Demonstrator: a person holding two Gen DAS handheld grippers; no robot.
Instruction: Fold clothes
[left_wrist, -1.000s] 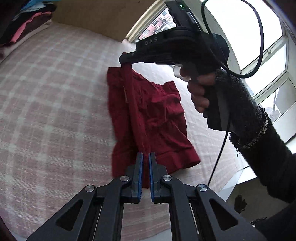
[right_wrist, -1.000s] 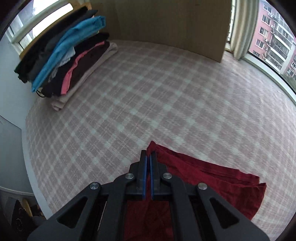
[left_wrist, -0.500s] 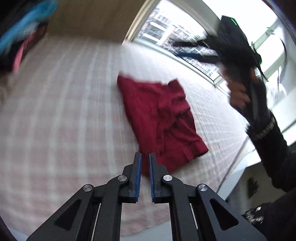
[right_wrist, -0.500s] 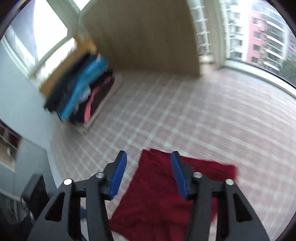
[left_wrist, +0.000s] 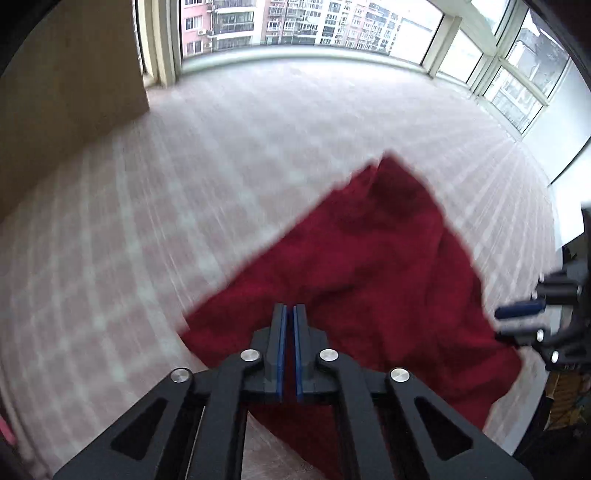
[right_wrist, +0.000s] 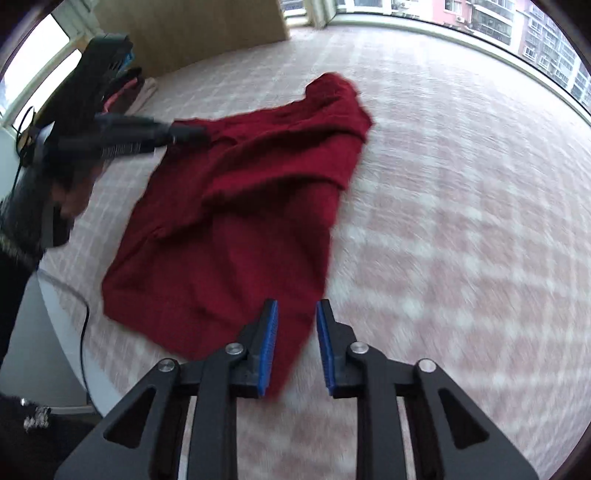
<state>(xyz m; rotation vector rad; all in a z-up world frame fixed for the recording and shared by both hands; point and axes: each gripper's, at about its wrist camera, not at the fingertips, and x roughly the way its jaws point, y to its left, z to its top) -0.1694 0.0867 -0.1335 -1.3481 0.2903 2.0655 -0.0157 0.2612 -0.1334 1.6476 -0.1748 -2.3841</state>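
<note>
The crumpled dark red garment (right_wrist: 236, 206) ahead of the jaws was a soft, matt cloth with a faintly fuzzy nap. Beneath it, the pink-and-white checked bed cover (right_wrist: 461, 206) looked like a flat, dull woven fabric. The black gripper arms (left_wrist: 207, 417) were matt plastic with shiny round metal rivets (left_wrist: 251, 355), and the jaws carried ribbed blue rubbery pads (right_wrist: 269, 347). Beyond stood a light brown wooden panel (left_wrist: 62, 92), smooth and unglossed.

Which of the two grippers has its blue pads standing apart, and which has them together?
The right gripper: a clear gap shows between its closing pads, above the red garment. The left gripper has its pads together.
</note>
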